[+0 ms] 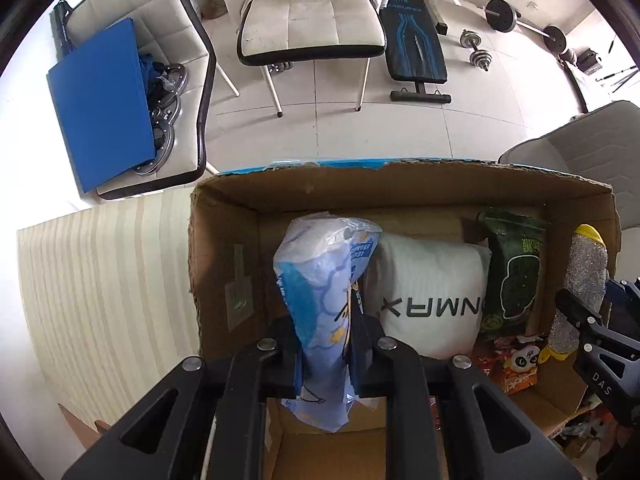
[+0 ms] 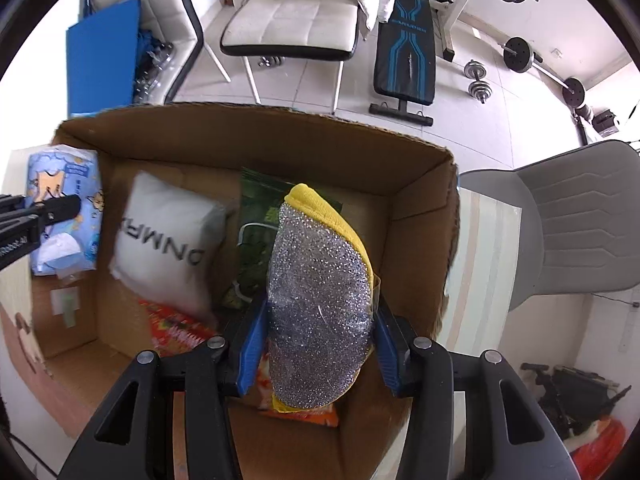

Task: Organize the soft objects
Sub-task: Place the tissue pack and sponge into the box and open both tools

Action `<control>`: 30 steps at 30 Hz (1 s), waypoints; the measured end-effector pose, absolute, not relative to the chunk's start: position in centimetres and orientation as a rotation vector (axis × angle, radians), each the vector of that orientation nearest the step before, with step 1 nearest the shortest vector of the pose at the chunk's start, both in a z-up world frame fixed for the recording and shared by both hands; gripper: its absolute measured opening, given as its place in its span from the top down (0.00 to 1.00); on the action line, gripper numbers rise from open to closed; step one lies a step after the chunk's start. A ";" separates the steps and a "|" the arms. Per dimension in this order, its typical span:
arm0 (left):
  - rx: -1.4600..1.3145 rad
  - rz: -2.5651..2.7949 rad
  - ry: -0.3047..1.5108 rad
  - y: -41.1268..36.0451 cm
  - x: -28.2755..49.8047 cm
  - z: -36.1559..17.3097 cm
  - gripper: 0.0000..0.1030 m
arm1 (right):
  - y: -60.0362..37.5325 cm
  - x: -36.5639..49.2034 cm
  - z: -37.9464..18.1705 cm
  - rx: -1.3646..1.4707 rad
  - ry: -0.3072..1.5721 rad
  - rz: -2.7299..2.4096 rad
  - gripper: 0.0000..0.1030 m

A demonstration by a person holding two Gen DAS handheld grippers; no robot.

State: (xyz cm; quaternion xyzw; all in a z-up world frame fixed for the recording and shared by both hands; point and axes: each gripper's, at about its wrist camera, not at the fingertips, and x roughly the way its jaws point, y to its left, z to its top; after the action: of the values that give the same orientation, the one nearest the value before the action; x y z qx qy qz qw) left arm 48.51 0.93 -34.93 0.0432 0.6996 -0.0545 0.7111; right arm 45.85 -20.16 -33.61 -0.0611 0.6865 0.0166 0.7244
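My left gripper (image 1: 326, 344) is shut on a blue and white tissue pack (image 1: 324, 288) and holds it upright over the left part of an open cardboard box (image 1: 400, 184). My right gripper (image 2: 318, 332) is shut on a silver and yellow scouring sponge (image 2: 320, 304) and holds it over the right part of the same box (image 2: 256, 128). The sponge also shows in the left wrist view (image 1: 582, 280), and the tissue pack in the right wrist view (image 2: 66, 208). Inside the box lie a white pillow (image 1: 428, 296), a green snack bag (image 1: 516, 268) and red snack packets (image 1: 516, 364).
The box stands on a striped table (image 1: 104, 280). Beyond it are white chairs (image 1: 312, 20), a blue pad (image 1: 100, 100), a workout bench (image 1: 416, 40) and dumbbells (image 1: 476, 48) on the tiled floor. A grey chair (image 2: 576, 220) stands to the right.
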 end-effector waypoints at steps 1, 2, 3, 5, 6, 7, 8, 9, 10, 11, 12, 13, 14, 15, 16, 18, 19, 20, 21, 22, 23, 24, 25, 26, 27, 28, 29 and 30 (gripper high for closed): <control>0.093 -0.123 1.564 0.8 48.6 -35.0 0.84 | -20.0 46.0 -34.1 -0.139 1.521 0.031 0.51; 0.083 -0.123 1.575 0.9 48.6 -35.1 0.81 | -20.0 46.3 -34.6 -0.143 1.525 0.022 0.51; 0.071 -0.120 1.584 1.0 48.6 -35.0 0.74 | -19.9 46.6 -34.9 -0.148 1.527 0.011 0.50; 0.041 -0.135 1.584 1.2 48.8 -34.6 0.67 | -20.1 47.0 -34.9 -0.140 1.530 -0.011 0.46; 0.029 -0.144 1.579 1.3 48.7 -34.2 0.59 | -20.2 47.1 -34.7 -0.132 1.528 -0.022 0.34; 0.021 -0.153 1.567 1.3 48.6 -33.7 0.55 | -20.3 47.2 -34.5 -0.114 1.520 -0.023 0.25; 0.017 -0.160 1.555 1.3 48.5 -33.1 0.39 | -20.4 47.2 -34.1 -0.092 1.510 -0.016 0.11; 0.014 -0.164 1.542 1.4 48.4 -32.6 0.25 | -20.5 47.2 -33.8 -0.077 1.505 -0.013 0.09; 0.014 -0.166 1.526 1.4 48.2 -32.0 0.20 | -20.5 47.1 -33.5 -0.063 1.500 -0.014 0.09; 0.018 -0.167 1.512 1.5 48.1 -31.5 0.13 | -20.5 47.0 -33.2 -0.049 1.495 -0.010 0.08; 0.020 -0.166 1.500 1.5 47.9 -31.0 0.11 | -20.5 46.7 -32.8 -0.035 1.489 -0.004 0.05; 0.013 -0.170 1.489 1.5 47.7 -30.6 0.09 | -20.5 46.4 -32.5 -0.019 1.488 -0.002 0.02; 0.008 -0.171 1.483 1.6 47.3 -30.2 0.04 | -20.4 46.1 -32.3 -0.007 1.486 0.001 0.00; 0.004 -0.173 1.476 1.6 47.1 -29.9 0.02 | -20.2 45.6 -32.0 0.010 1.483 0.014 0.00; 0.000 -0.171 1.464 1.7 46.6 -29.5 0.02 | -20.0 45.2 -31.9 0.016 1.482 0.020 0.00; 0.006 -0.163 1.439 1.6 45.4 -28.7 0.02 | -19.6 44.2 -31.4 0.026 1.477 0.018 0.00; 0.004 -0.164 1.431 1.6 44.9 -28.4 0.02 | -19.5 43.5 -31.1 0.039 1.471 0.020 0.00; 0.003 -0.163 1.422 1.7 44.3 -28.1 0.02 | -19.5 42.8 -30.9 0.046 1.467 0.022 0.00; 0.005 -0.161 1.413 1.6 43.6 -27.7 0.02 | -19.4 41.9 -30.4 0.055 1.461 0.022 0.00; 0.005 -0.161 1.405 1.6 43.0 -27.4 0.02 | -19.5 41.4 -30.3 0.065 1.456 0.023 0.00; 0.008 -0.159 1.396 1.5 42.3 -27.1 0.02 | -19.5 40.8 -30.1 0.067 1.450 0.027 0.00; 0.015 -0.155 1.386 1.4 41.5 -26.7 0.02 | -19.3 40.1 -29.8 0.067 1.442 0.026 0.00; 0.022 -0.145 1.371 1.4 40.6 -26.3 0.02 | -19.3 39.5 -29.6 0.066 1.435 0.026 0.00; 0.028 -0.139 1.354 1.4 39.7 -25.8 0.02 | -19.1 38.6 -29.2 0.071 1.424 0.026 0.00; 0.032 -0.131 1.341 1.4 39.0 -25.5 0.02 | -19.0 37.7 -28.7 0.076 1.408 0.019 0.00; 0.039 -0.114 1.324 1.4 38.0 -25.0 0.02 | -18.9 37.1 -28.3 0.077 1.395 0.012 0.00; 0.041 -0.104 1.312 1.5 37.2 -24.5 0.02 | -18.8 36.3 -27.8 0.079 1.378 -0.001 0.00; 0.034 -0.098 1.297 1.6 36.2 -24.0 0.02 | -18.7 35.3 -27.2 0.077 1.357 -0.013 0.00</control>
State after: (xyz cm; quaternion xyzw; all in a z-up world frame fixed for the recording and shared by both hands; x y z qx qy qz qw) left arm 36.25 1.59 -23.99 0.0158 0.6035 -0.0455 0.7959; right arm 35.35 -18.74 -27.23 0.0358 0.6276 -0.0060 0.7777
